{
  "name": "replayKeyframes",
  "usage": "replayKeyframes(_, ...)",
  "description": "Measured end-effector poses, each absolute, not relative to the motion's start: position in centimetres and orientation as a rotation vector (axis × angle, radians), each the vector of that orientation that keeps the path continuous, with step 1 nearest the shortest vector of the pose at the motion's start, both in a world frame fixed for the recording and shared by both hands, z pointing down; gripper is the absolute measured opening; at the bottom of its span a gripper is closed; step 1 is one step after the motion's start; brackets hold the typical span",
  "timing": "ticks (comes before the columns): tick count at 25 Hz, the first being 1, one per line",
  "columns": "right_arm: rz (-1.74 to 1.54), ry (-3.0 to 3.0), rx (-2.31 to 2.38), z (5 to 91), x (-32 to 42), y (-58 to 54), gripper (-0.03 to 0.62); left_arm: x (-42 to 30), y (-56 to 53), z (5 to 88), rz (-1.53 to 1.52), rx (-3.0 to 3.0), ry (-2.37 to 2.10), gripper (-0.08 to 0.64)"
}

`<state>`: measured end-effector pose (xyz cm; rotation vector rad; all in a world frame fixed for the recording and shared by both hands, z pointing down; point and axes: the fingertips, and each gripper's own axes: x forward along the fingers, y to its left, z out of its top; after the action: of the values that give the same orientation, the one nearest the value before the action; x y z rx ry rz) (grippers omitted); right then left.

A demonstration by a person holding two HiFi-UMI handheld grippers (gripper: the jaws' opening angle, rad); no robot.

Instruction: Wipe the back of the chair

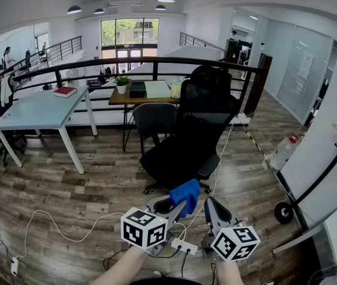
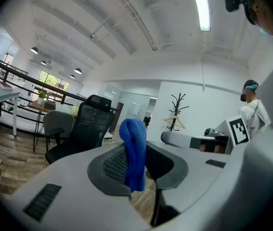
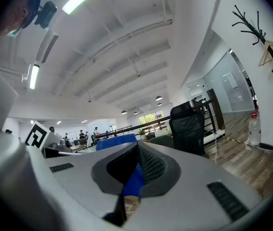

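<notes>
Office floor [image 1: 97,183] stretches out, black chair [image 1: 199,129] well ahead of the jaws, left gripper [image 1: 177,208] clamped on the blue cloth [image 1: 186,193], right gripper [image 1: 210,206] closed empty just beside, and with so narrow a pinch, dragging over mesh could tug it free.

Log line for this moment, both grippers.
left gripper: shut on blue cloth | right gripper: shut | black mesh office chair: ahead, untouched

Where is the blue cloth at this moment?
The blue cloth is low at the centre of the head view, clamped in the jaws of the left gripper, in front of the black office chair and not touching it.
</notes>
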<state>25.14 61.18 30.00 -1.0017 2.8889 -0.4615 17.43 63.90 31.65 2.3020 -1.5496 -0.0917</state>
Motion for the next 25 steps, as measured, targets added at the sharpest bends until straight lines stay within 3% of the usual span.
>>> replayKeyframes(25,-0.494,2.932,-0.880,32.0,26.4,59.8,0.031,17.7,63.0,33.6,-0.203,2.218,-1.595,0.094)
